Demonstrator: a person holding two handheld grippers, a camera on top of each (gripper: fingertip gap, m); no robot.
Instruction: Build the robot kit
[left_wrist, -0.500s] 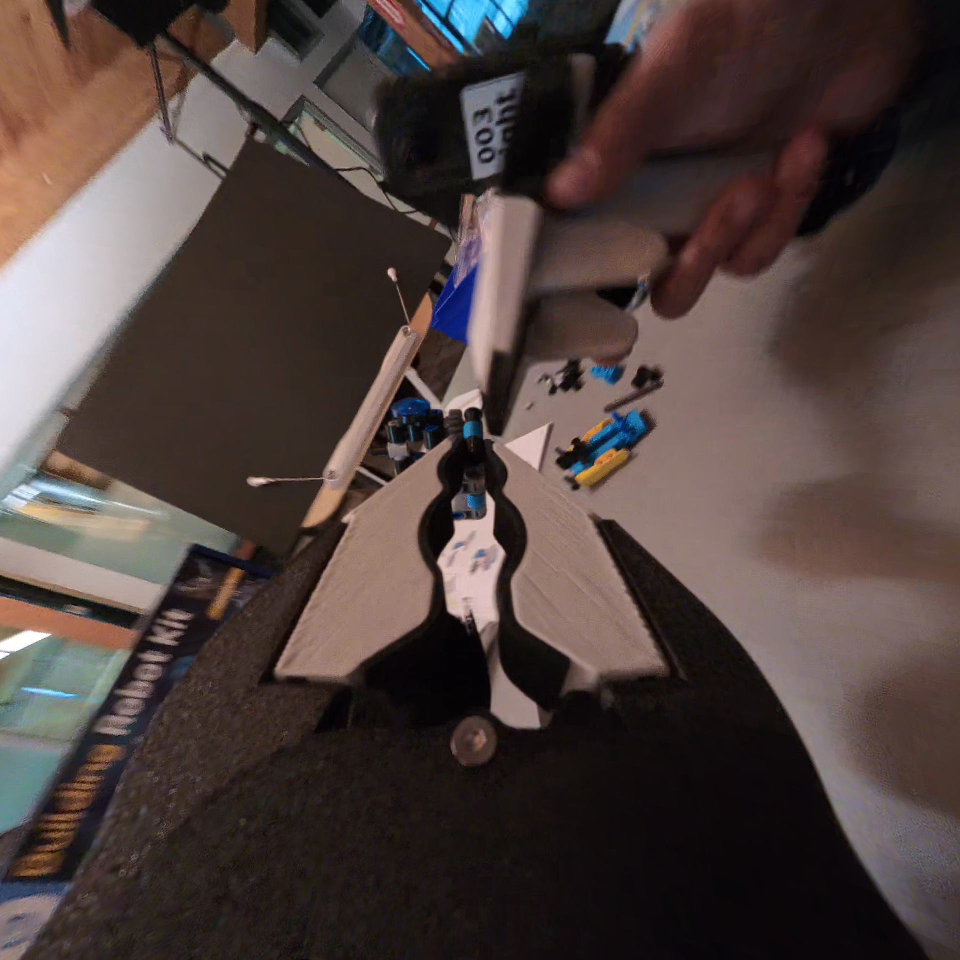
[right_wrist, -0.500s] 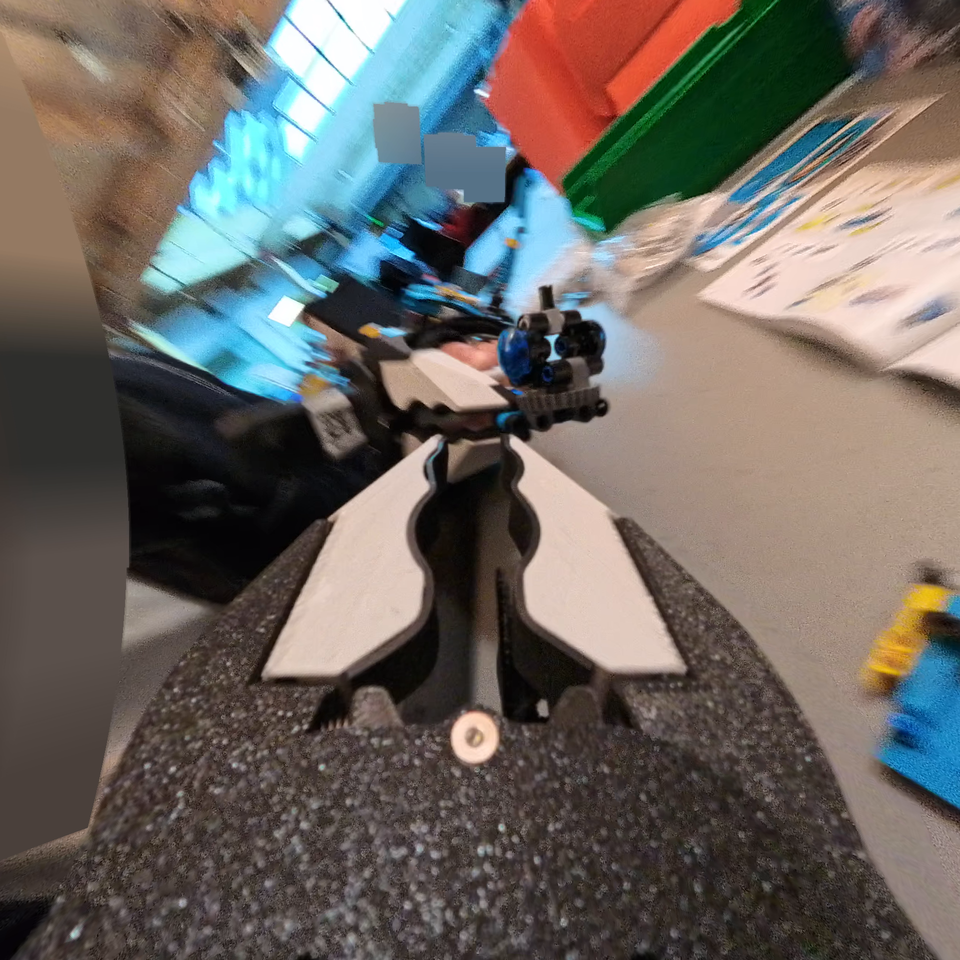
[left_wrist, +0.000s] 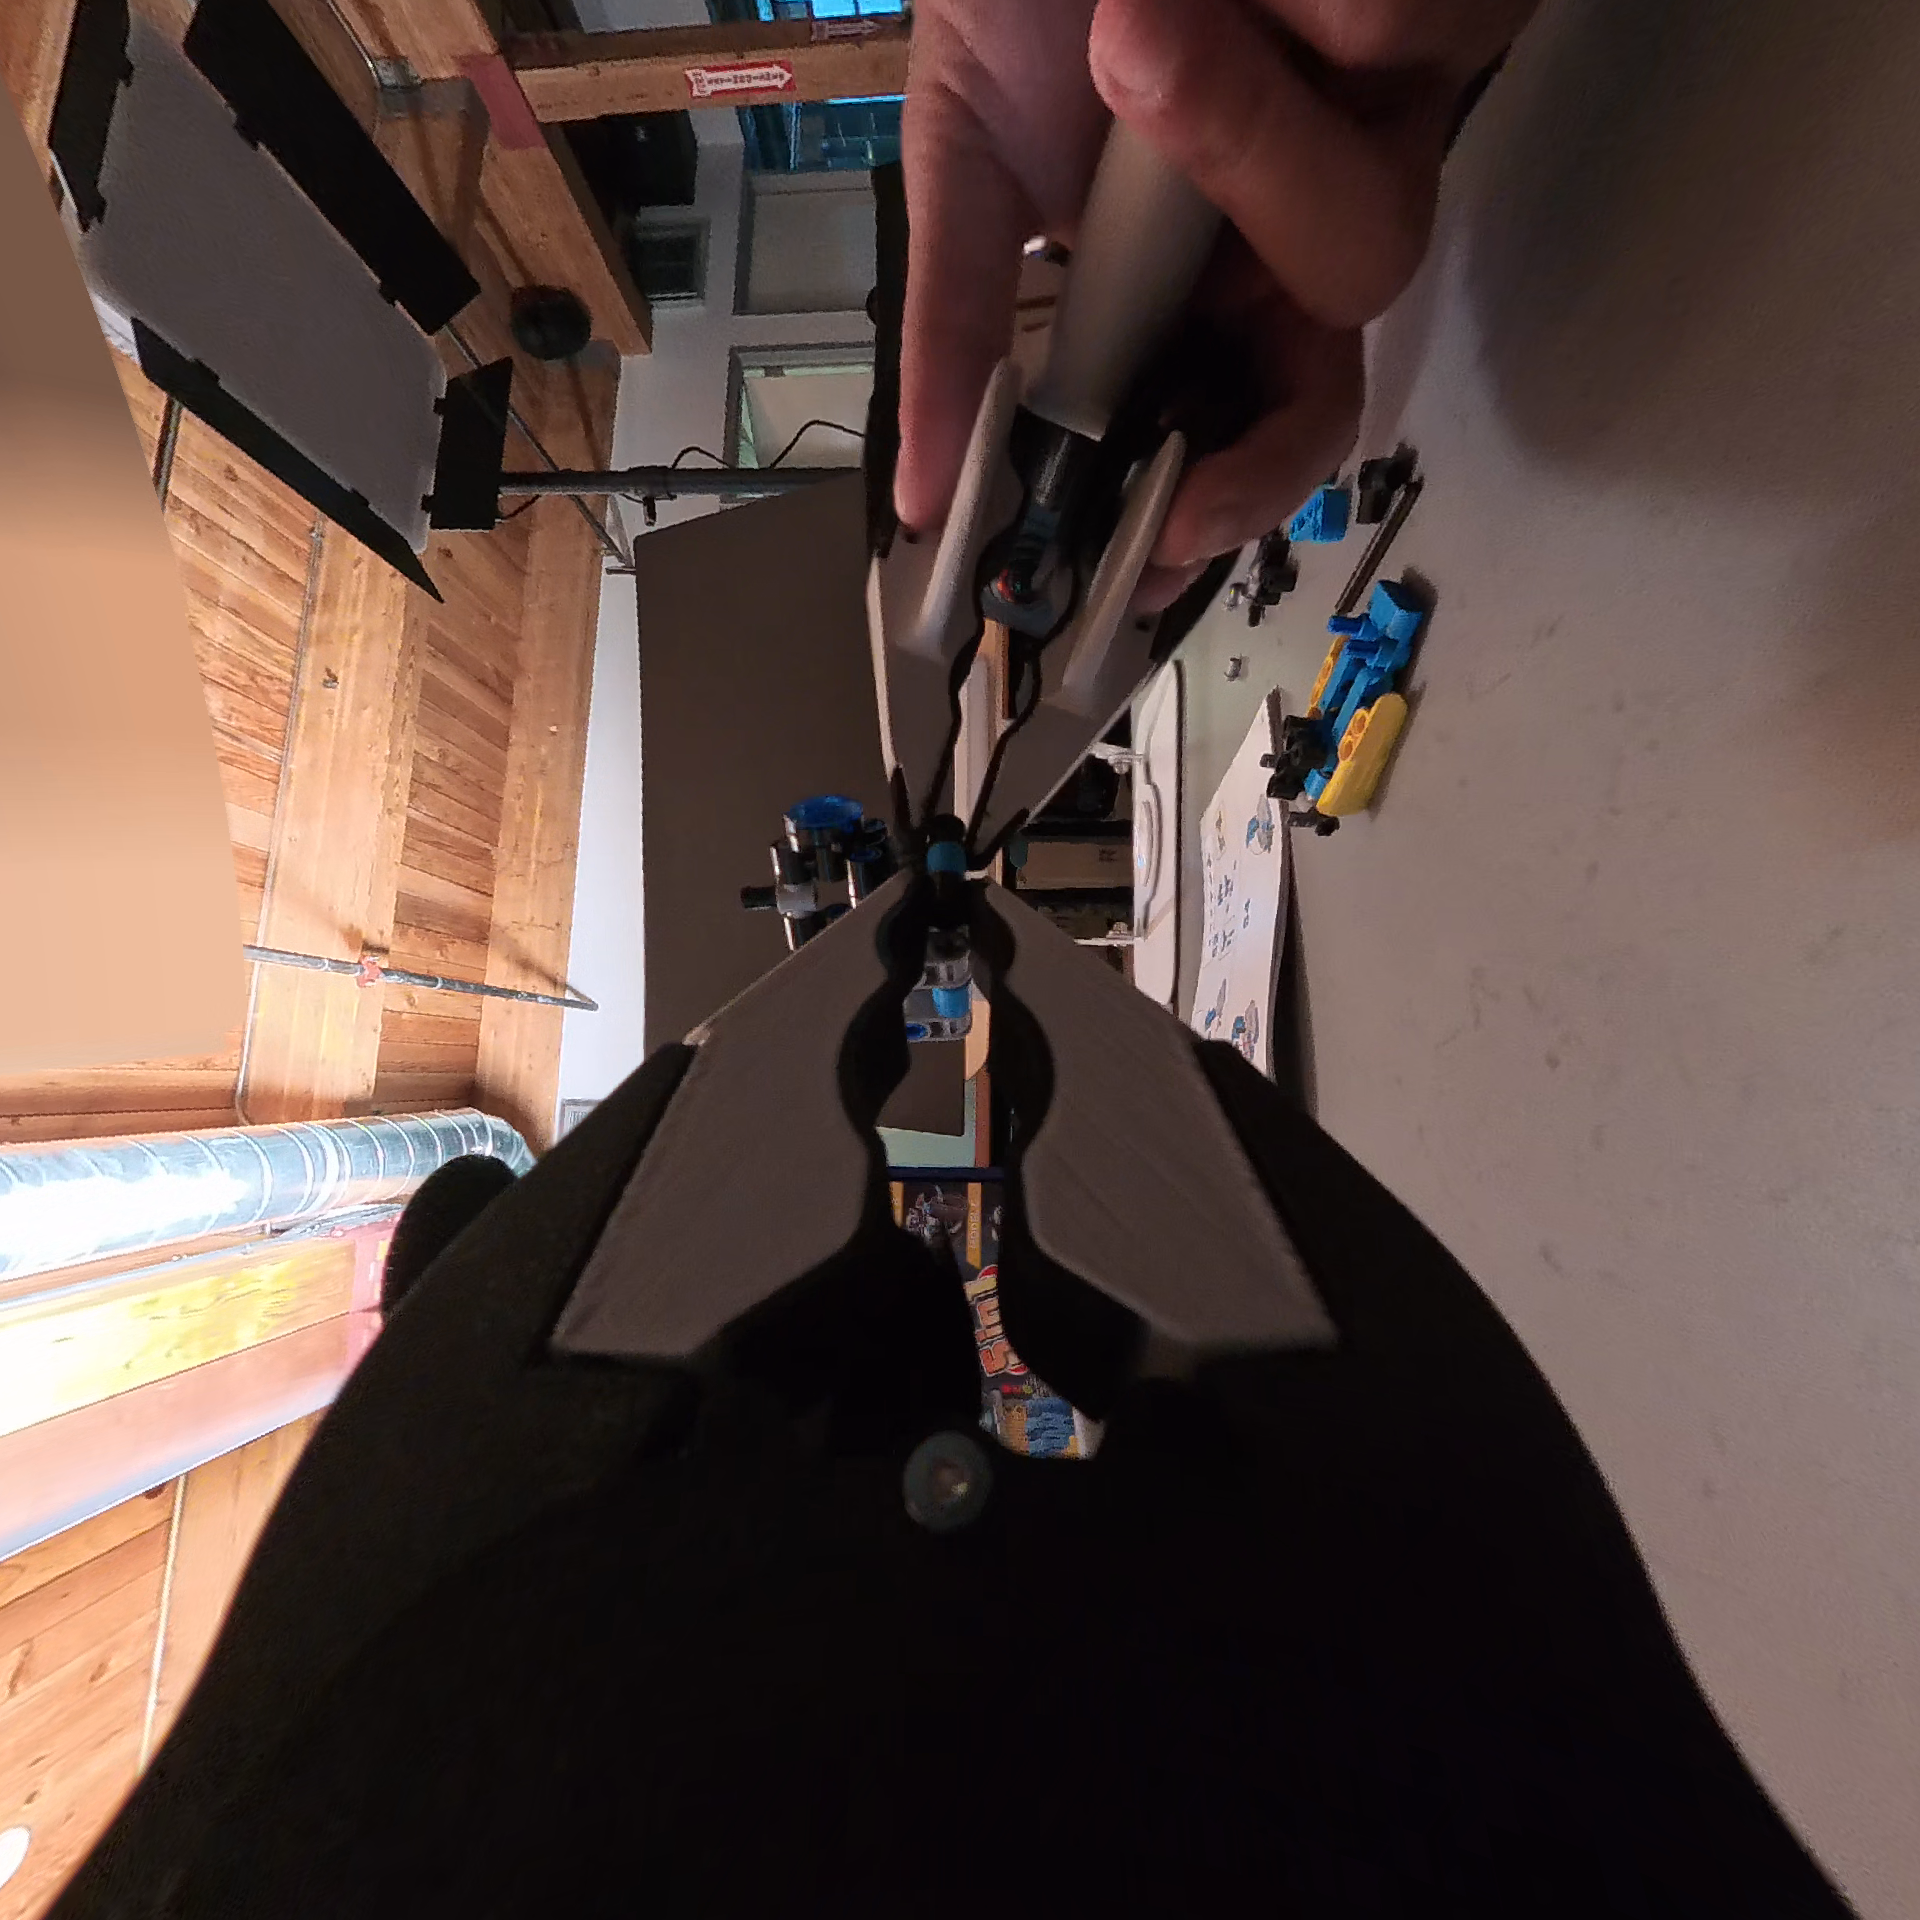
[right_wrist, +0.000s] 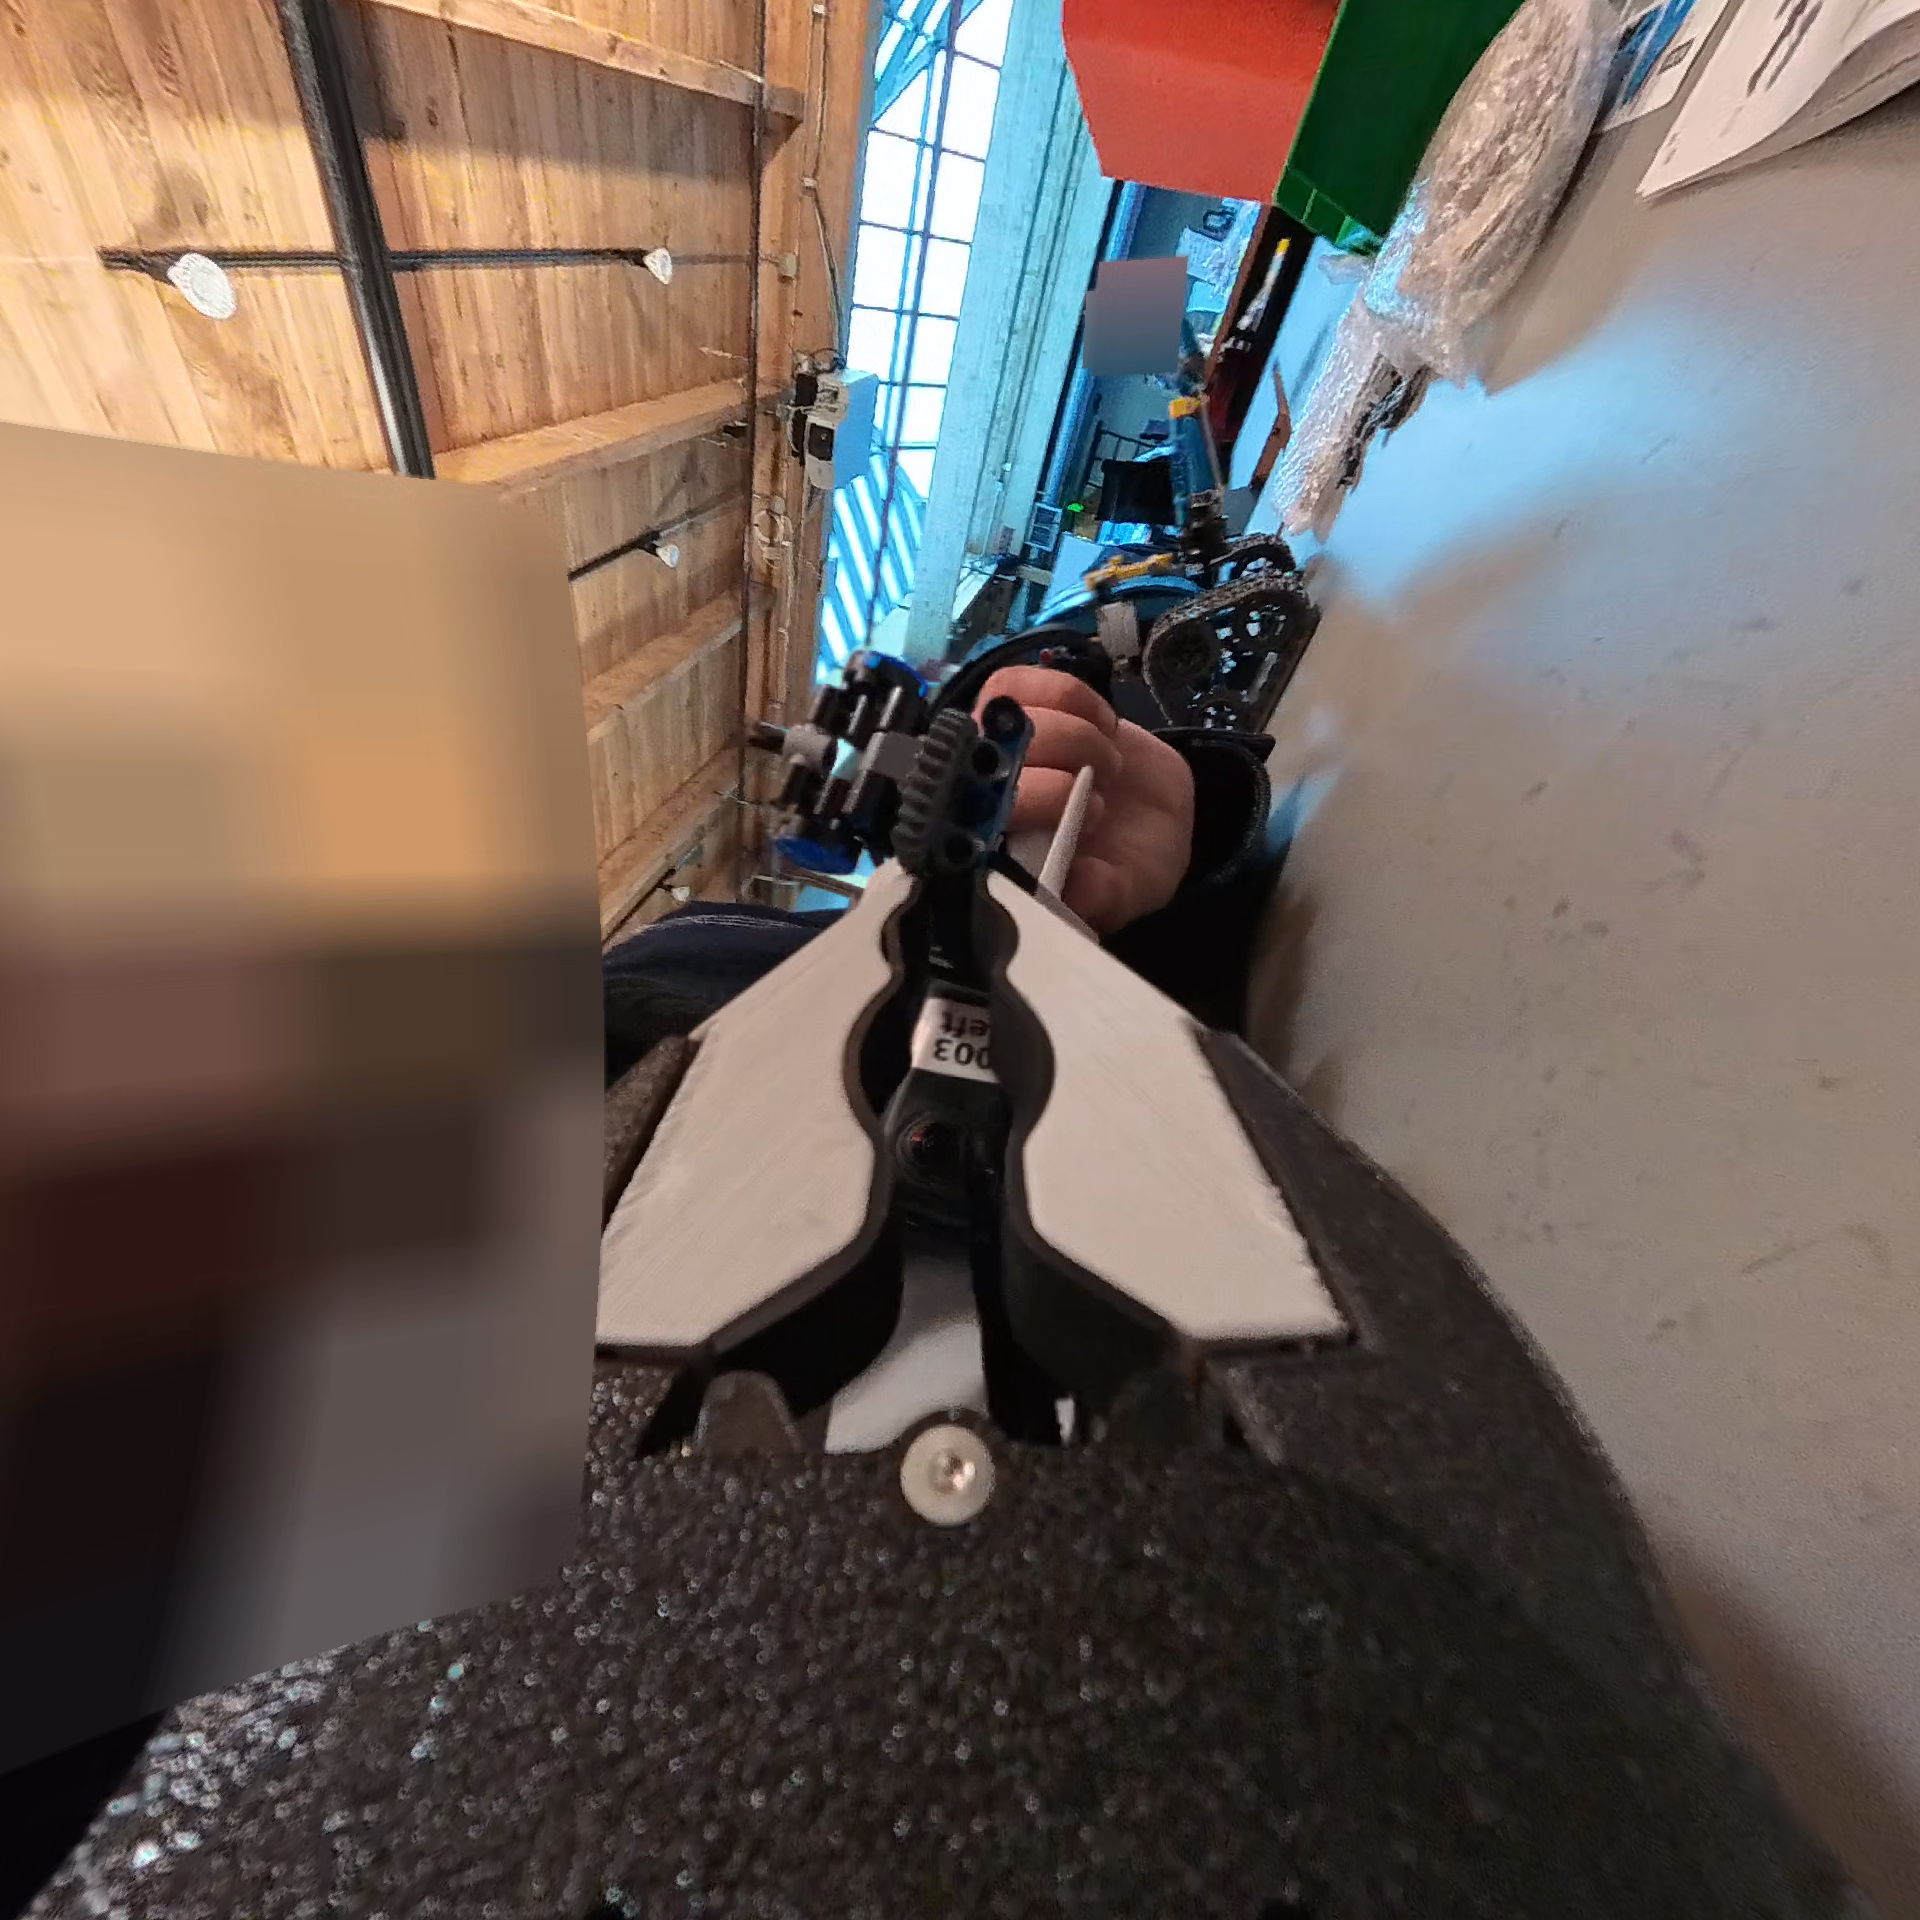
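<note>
Both grippers (left_wrist: 943, 873) (right_wrist: 948, 883) pinch — seemingly — brick assembly (left_wrist: 831, 862).

A blue-and-yellow brick assembly (left_wrist: 1351, 717) lies on the grey table (left_wrist: 1662, 935) near an instruction sheet (left_wrist: 1242, 894).

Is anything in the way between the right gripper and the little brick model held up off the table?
Nothing visible. The right gripper has its fingers closed on the brick model just below its gear, and the left gripper grips the same model from the opposite side, tip to tip.
</note>
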